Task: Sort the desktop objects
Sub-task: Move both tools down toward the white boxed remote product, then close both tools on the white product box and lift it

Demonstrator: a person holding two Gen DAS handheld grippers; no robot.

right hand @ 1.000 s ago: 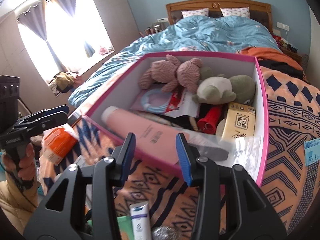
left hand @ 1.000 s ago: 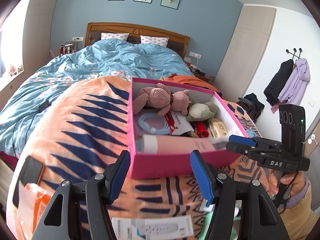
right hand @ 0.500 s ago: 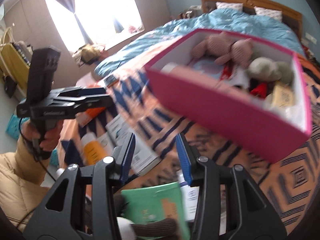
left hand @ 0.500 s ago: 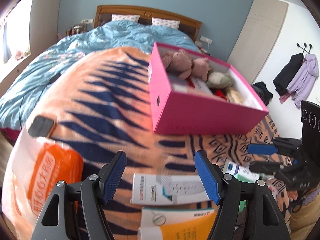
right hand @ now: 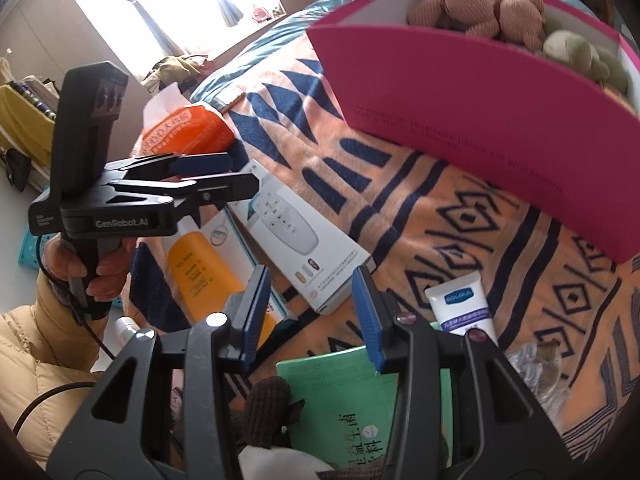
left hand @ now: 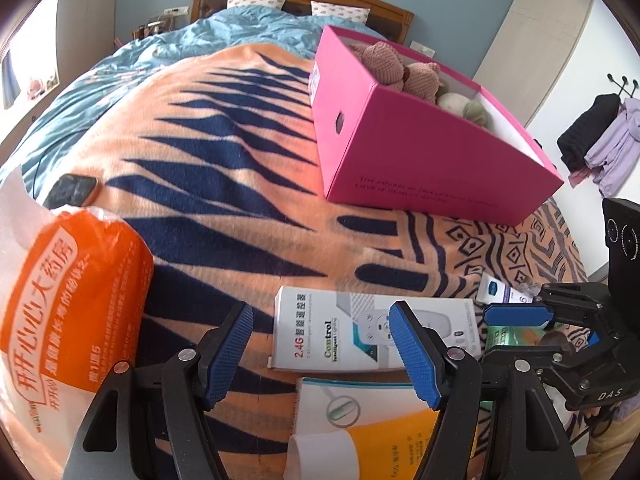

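The left wrist view shows the left tool (left hand: 320, 350) at the bottom of the frame, its two blue pads spread apart with nothing between them. It hovers over a white remote-control box (left hand: 372, 330) and an orange and white tube box (left hand: 384, 428), both lying on the orange and navy blanket (left hand: 224, 184). Only this view shows a phone (left hand: 72, 196) lying at the left edge, and coats on a wall hook (left hand: 600, 140) at the far right. The orange pharmacy bag (left hand: 68, 304) fills the lower left. The pink box (left hand: 424, 152) stands at the upper right on the blanket. Two plush toys show in it: one brown knitted (left hand: 400, 68) and one pale green (left hand: 464, 106).

The right wrist view shows the right tool (right hand: 310, 314) at the bottom center, jaws released and empty, above a green booklet (right hand: 344, 404). Only here one sees a brown knitted thing (right hand: 264, 400) beside the booklet, and a white cream tube (right hand: 464, 308) with a blue label, fully visible at the lower right. A crumpled clear wrapper (right hand: 536, 364) lies just beside it. At the left of this frame a hand (right hand: 84, 264) in a beige padded sleeve holds the other tool's handle. The window with curtains (right hand: 180, 4) shows at the upper left.

In all I count one pink box, two plush toys, two cartons, one tube, one booklet and one bag.
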